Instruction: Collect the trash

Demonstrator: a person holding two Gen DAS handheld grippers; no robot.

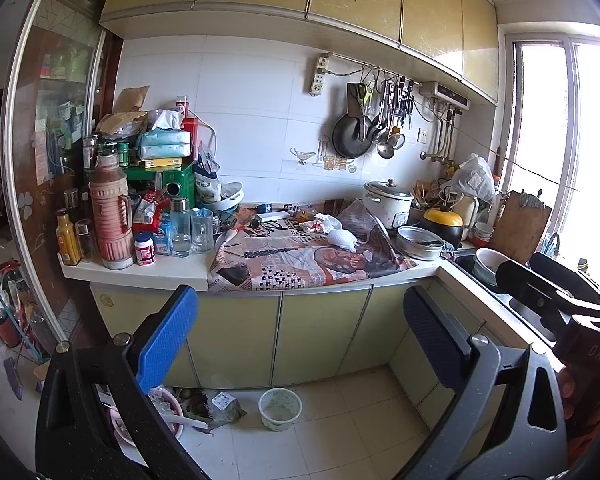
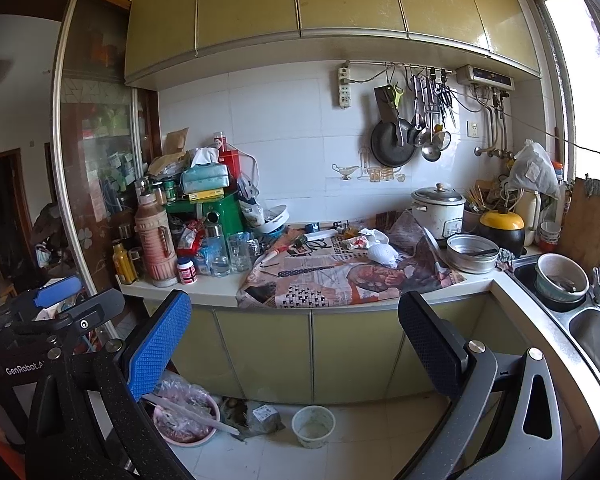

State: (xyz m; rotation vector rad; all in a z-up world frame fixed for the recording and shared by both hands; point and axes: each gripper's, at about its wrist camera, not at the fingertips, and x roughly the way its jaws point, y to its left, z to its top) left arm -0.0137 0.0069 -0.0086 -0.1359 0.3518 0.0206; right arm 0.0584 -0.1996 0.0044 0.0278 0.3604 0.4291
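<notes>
The left gripper (image 1: 300, 340) stands spread wide with nothing between its fingers, and the right gripper (image 2: 296, 344) is likewise wide apart and empty; both hang in front of the counter (image 2: 204, 286), touching nothing. On the newspaper (image 2: 340, 276) covering the counter lie crumpled white wrappers (image 2: 376, 246), left of the rice cooker (image 2: 440, 210). Below the counter, on the floor, a small white bucket (image 2: 313, 426) looks nearly empty, while a pink basin (image 2: 186, 420) holds plastic scraps.
</notes>
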